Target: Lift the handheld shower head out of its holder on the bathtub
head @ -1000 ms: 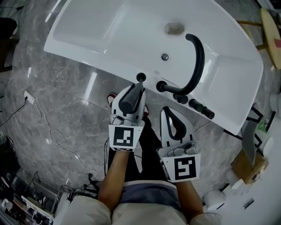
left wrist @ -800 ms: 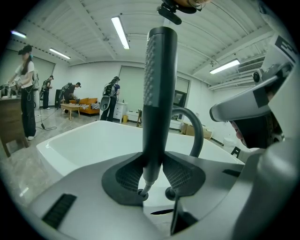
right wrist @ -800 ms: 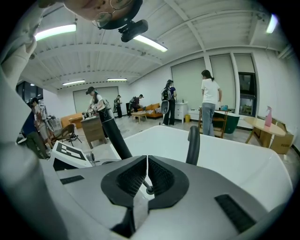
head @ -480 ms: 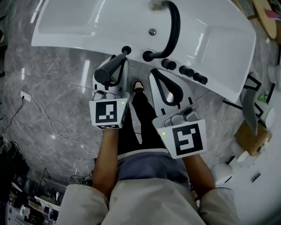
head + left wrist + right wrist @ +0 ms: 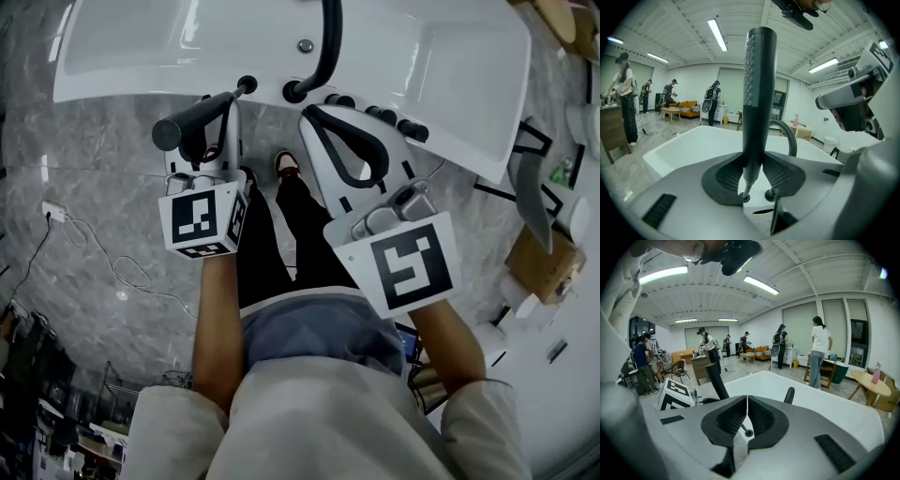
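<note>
The white bathtub (image 5: 459, 66) spans twelve o'clock. The right gripper (image 5: 314, 114) is spare here, its jaws pressed together on nothing. The left gripper (image 5: 223, 111) clamps the handheld shower head (image 5: 183, 127), which tilts toward ten o'clock and seems clear of its holder (image 5: 247, 84).

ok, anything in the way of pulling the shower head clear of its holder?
Nothing visible. The left gripper is shut on the shower head, whose thin end points at the holder. The faucet spout arcs away to one side, apart from it. The right gripper is shut and empty.
</note>
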A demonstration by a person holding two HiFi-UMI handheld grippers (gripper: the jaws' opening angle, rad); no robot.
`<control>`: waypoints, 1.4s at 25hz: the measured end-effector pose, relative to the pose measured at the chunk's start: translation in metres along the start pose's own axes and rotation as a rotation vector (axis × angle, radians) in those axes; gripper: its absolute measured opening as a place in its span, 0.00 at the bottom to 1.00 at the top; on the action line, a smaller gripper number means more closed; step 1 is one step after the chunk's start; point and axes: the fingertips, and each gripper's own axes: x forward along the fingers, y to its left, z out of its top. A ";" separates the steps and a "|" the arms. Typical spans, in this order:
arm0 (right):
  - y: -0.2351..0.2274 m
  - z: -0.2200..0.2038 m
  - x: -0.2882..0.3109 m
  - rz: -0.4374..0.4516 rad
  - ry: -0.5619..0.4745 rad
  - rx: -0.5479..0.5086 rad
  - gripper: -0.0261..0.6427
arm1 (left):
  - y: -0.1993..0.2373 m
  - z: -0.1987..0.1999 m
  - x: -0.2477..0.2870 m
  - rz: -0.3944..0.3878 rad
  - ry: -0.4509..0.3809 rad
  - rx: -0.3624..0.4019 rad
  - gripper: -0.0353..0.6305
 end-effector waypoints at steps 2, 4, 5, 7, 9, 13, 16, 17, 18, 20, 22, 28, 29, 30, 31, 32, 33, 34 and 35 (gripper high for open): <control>0.002 0.003 -0.003 0.004 -0.004 -0.007 0.07 | 0.001 0.005 -0.002 0.002 -0.001 -0.003 0.25; 0.004 0.007 -0.008 0.004 -0.017 -0.007 0.07 | 0.001 0.011 -0.007 0.006 -0.009 -0.005 0.25; 0.005 0.008 -0.012 0.003 -0.024 -0.005 0.07 | -0.001 0.014 -0.009 0.006 -0.012 -0.003 0.25; 0.009 0.010 -0.017 0.003 -0.035 -0.001 0.07 | -0.003 0.019 -0.013 0.005 -0.015 0.003 0.25; 0.013 0.013 -0.020 0.005 -0.040 0.006 0.07 | -0.002 0.027 -0.019 0.008 -0.021 -0.007 0.25; 0.019 0.019 -0.025 0.009 -0.059 0.015 0.07 | 0.000 0.045 -0.028 0.009 -0.042 -0.017 0.25; 0.022 0.022 -0.033 0.011 -0.073 0.020 0.07 | -0.002 0.051 -0.035 0.010 -0.046 -0.015 0.25; 0.022 0.024 -0.036 0.009 -0.079 0.024 0.07 | -0.003 0.054 -0.038 0.011 -0.049 -0.017 0.25; 0.022 0.027 -0.039 0.008 -0.088 0.028 0.07 | -0.004 0.058 -0.041 0.010 -0.053 -0.018 0.25; 0.022 0.034 -0.045 0.007 -0.110 0.033 0.07 | -0.006 0.065 -0.049 0.002 -0.061 -0.010 0.25; 0.024 0.039 -0.052 0.008 -0.123 0.030 0.07 | -0.010 0.072 -0.059 -0.008 -0.064 0.004 0.25; 0.027 0.054 -0.072 0.061 -0.138 0.046 0.07 | -0.021 0.110 -0.086 -0.015 -0.094 0.044 0.25; 0.028 0.057 -0.076 0.074 -0.141 0.042 0.07 | -0.023 0.116 -0.090 -0.014 -0.100 0.049 0.25; 0.028 0.060 -0.080 0.087 -0.143 0.036 0.07 | -0.025 0.122 -0.093 -0.011 -0.107 0.052 0.25; 0.028 0.063 -0.083 0.098 -0.146 0.030 0.07 | -0.026 0.127 -0.096 -0.007 -0.113 0.054 0.25; 0.027 0.066 -0.086 0.107 -0.150 0.025 0.07 | -0.027 0.132 -0.098 -0.003 -0.120 0.055 0.25; 0.027 0.070 -0.088 0.117 -0.157 0.018 0.07 | -0.028 0.137 -0.100 0.001 -0.127 0.057 0.25; 0.026 0.074 -0.090 0.125 -0.164 0.010 0.07 | -0.029 0.142 -0.103 0.005 -0.133 0.058 0.25; 0.026 0.078 -0.093 0.131 -0.173 0.002 0.07 | -0.030 0.147 -0.106 0.007 -0.137 0.059 0.25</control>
